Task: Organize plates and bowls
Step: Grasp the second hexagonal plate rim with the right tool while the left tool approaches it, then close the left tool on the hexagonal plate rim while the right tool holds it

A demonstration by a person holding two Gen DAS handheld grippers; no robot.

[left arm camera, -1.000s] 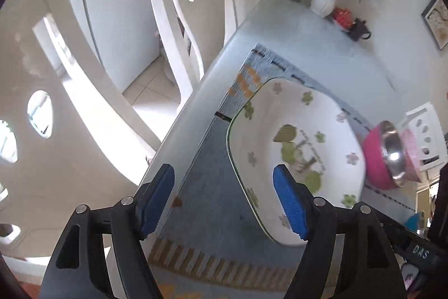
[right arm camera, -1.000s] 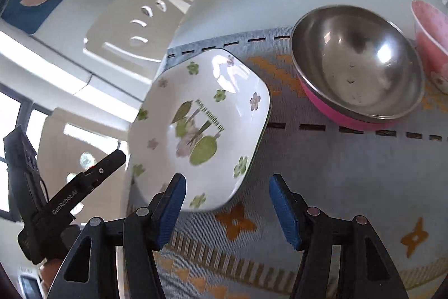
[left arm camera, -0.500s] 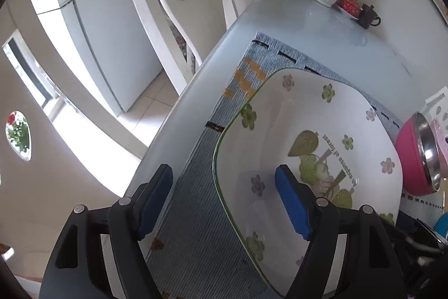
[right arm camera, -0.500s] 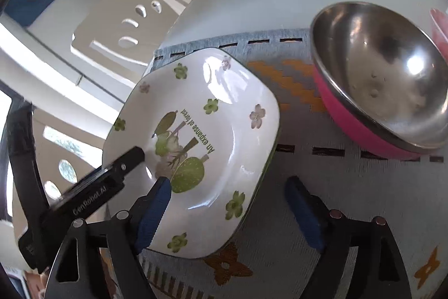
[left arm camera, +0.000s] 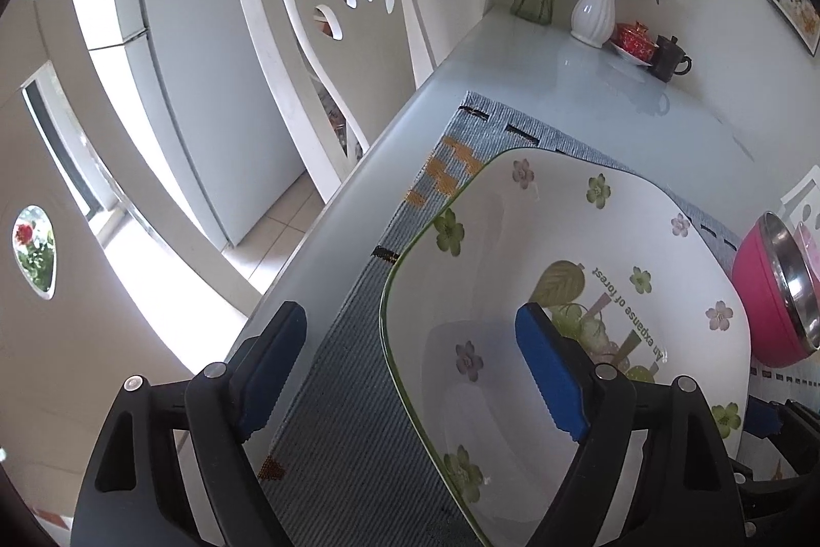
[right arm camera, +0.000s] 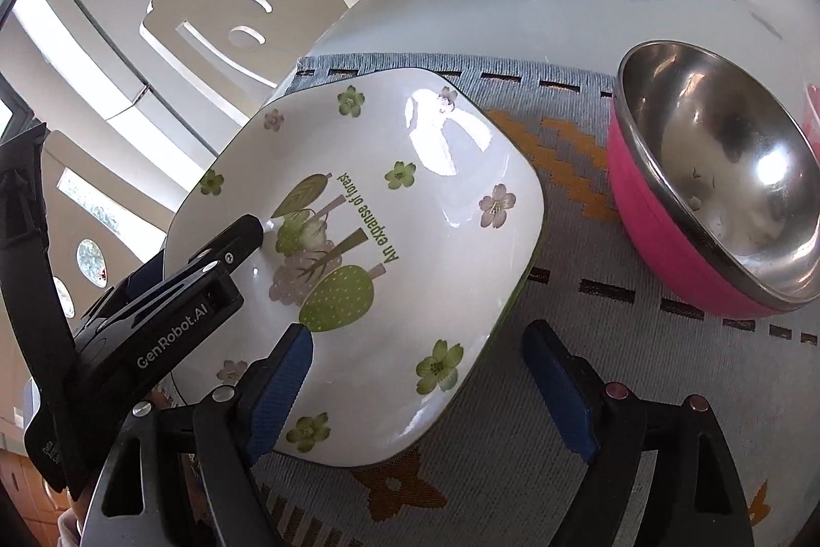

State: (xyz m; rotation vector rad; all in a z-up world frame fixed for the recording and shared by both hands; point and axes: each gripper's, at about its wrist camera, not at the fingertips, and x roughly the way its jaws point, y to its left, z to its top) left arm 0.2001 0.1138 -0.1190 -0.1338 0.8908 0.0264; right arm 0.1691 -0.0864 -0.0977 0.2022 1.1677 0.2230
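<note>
**A:** Where is the dish?

**B:** A square white plate (right arm camera: 379, 239) with green flowers and a tree print lies on a grey woven mat (right arm camera: 512, 470), at the mat's left end beside the table's (right arm camera: 512, 8) left edge. To its right on the same mat sits a pink bowl (right arm camera: 717, 198) with a steel lining, close to the plate but not touching it.

**A:** And the grippers?

**B:** Both stand wide, nothing pressed between the pads. The left gripper (left arm camera: 410, 372) straddles the plate's left rim: one finger is over the plate's hollow, the other over the table's edge; its jaws have just been opening. The right gripper (right arm camera: 417, 385) straddles the plate's near right corner, one finger over the plate, the other over the mat.

**A:** Anything else?

**B:** At the table's far edge stand a white vase (left arm camera: 594, 8), a red cup (left arm camera: 634, 37) and a dark teapot (left arm camera: 669, 57). A white chair (left arm camera: 328, 49) stands at the left side.
</note>
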